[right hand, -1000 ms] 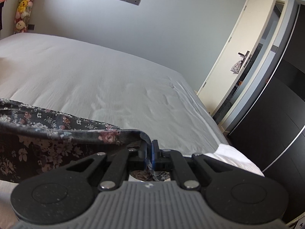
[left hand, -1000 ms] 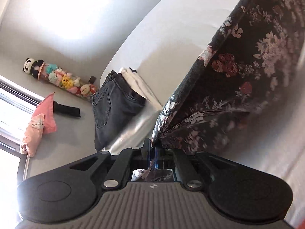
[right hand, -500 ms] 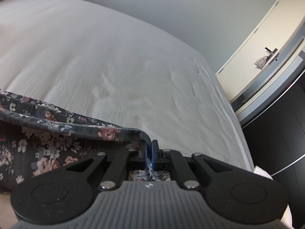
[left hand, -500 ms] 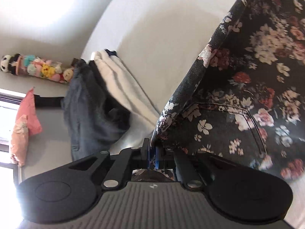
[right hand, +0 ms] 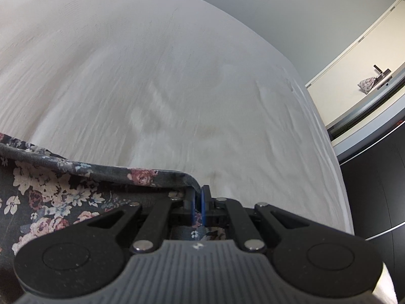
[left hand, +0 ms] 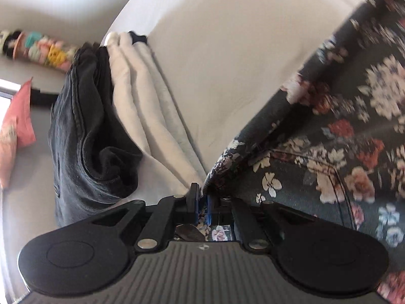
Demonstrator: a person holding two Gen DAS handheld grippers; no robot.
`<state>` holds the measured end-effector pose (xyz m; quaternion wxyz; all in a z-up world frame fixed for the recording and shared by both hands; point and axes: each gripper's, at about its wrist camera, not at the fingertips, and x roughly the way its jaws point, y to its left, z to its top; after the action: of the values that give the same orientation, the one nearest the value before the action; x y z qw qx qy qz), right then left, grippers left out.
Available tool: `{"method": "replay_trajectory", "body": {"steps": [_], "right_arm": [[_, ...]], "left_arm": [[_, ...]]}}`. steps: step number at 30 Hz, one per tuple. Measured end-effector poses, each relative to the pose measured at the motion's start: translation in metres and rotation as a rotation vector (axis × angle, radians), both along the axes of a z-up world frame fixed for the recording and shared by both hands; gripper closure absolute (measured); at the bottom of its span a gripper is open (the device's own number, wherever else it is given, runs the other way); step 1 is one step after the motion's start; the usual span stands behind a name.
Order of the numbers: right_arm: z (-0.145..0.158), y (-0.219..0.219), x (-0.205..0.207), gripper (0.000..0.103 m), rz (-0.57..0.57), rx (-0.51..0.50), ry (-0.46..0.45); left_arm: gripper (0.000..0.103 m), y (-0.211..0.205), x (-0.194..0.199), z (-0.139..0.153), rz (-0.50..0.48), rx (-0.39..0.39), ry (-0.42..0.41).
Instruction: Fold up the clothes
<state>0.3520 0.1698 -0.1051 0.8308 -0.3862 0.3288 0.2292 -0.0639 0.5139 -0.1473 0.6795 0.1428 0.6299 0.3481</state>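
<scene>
A dark floral garment point(left hand: 329, 152) is stretched between my two grippers above the white bed point(right hand: 177, 88). My left gripper point(left hand: 201, 200) is shut on one corner of its hem; the cloth runs up and to the right from there. My right gripper point(right hand: 198, 197) is shut on the other corner; the floral garment point(right hand: 63, 190) spreads to the left of it, low over the sheet. The pinched cloth shows between the blue pads in both views.
Black jeans point(left hand: 83, 136) and a cream garment point(left hand: 146, 116) lie in a pile on the bed's left side. A row of plush toys point(left hand: 38, 48) and a pink cushion point(left hand: 17, 124) are beyond. A door point(right hand: 359, 76) and dark wardrobe point(right hand: 374, 190) stand right.
Both grippers have tilted down and moved lower toward the bed with the floral garment. The jeans and cream pile now looms closer in the left wrist view.
</scene>
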Motion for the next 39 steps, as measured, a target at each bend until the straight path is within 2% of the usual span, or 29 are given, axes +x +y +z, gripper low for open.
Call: {"method": "replay_trajectory", "body": {"steps": [4, 5, 7, 8, 10, 12, 13, 16, 19, 21, 23, 24, 28, 34, 36, 37, 38, 39], "right_arm": [[-0.009, 0.001, 0.003, 0.097, -0.034, -0.001, 0.047], [-0.008, -0.001, 0.003, 0.093, -0.033, 0.015, 0.054], [0.002, -0.009, 0.003, 0.092, -0.036, 0.065, 0.068], [0.008, -0.015, 0.002, 0.09, -0.039, 0.098, 0.075], [0.025, -0.032, 0.001, 0.086, -0.045, 0.189, 0.089], [0.04, -0.052, -0.001, 0.07, -0.065, 0.301, 0.111], [0.046, -0.062, -0.001, 0.066, -0.074, 0.367, 0.128], [0.053, -0.089, -0.001, 0.065, -0.108, 0.506, 0.177], [0.055, -0.114, -0.001, 0.064, -0.173, 0.609, 0.194], [0.054, -0.132, 0.0, 0.061, -0.217, 0.676, 0.195], [0.051, -0.149, 0.004, 0.051, -0.252, 0.738, 0.203], [0.048, -0.157, 0.007, 0.051, -0.274, 0.755, 0.207], [0.03, -0.184, 0.011, 0.055, -0.38, 0.812, 0.247], [-0.032, -0.209, 0.019, 0.062, -0.561, 1.061, 0.434], [-0.039, -0.209, 0.022, 0.069, -0.56, 1.127, 0.453], [-0.043, -0.209, 0.023, 0.078, -0.559, 1.16, 0.462], [-0.045, -0.208, 0.023, 0.085, -0.554, 1.185, 0.46], [-0.045, -0.208, 0.021, 0.087, -0.54, 1.192, 0.432]], "left_arm": [[0.089, -0.001, -0.003, -0.002, 0.077, 0.001, -0.062], [0.089, -0.005, -0.005, -0.002, 0.074, 0.009, -0.069], [0.07, -0.017, -0.011, 0.004, 0.051, 0.037, -0.084], [0.066, -0.024, -0.014, 0.007, 0.04, 0.052, -0.092], [0.038, -0.037, -0.021, 0.015, 0.027, 0.088, -0.12], [0.038, -0.051, -0.027, 0.025, 0.023, 0.121, -0.164], [0.038, -0.058, -0.03, 0.03, 0.021, 0.125, -0.178], [0.038, -0.081, -0.035, 0.044, 0.012, 0.14, -0.211], [0.038, -0.102, -0.035, 0.056, 0.025, 0.119, -0.255], [0.038, -0.115, -0.035, 0.063, 0.039, 0.094, -0.286], [0.038, -0.124, -0.034, 0.068, 0.048, 0.074, -0.305], [0.038, -0.124, -0.035, 0.07, 0.049, 0.075, -0.312], [0.038, -0.138, -0.036, 0.078, 0.094, 0.055, -0.381], [0.038, -0.19, -0.035, 0.083, 0.076, 0.005, -0.461], [0.038, -0.205, -0.034, 0.082, 0.085, -0.007, -0.48], [0.038, -0.21, -0.034, 0.081, 0.094, -0.018, -0.484], [0.038, -0.216, -0.034, 0.08, 0.103, -0.028, -0.486], [0.038, -0.221, -0.035, 0.078, 0.111, -0.033, -0.485]]}}
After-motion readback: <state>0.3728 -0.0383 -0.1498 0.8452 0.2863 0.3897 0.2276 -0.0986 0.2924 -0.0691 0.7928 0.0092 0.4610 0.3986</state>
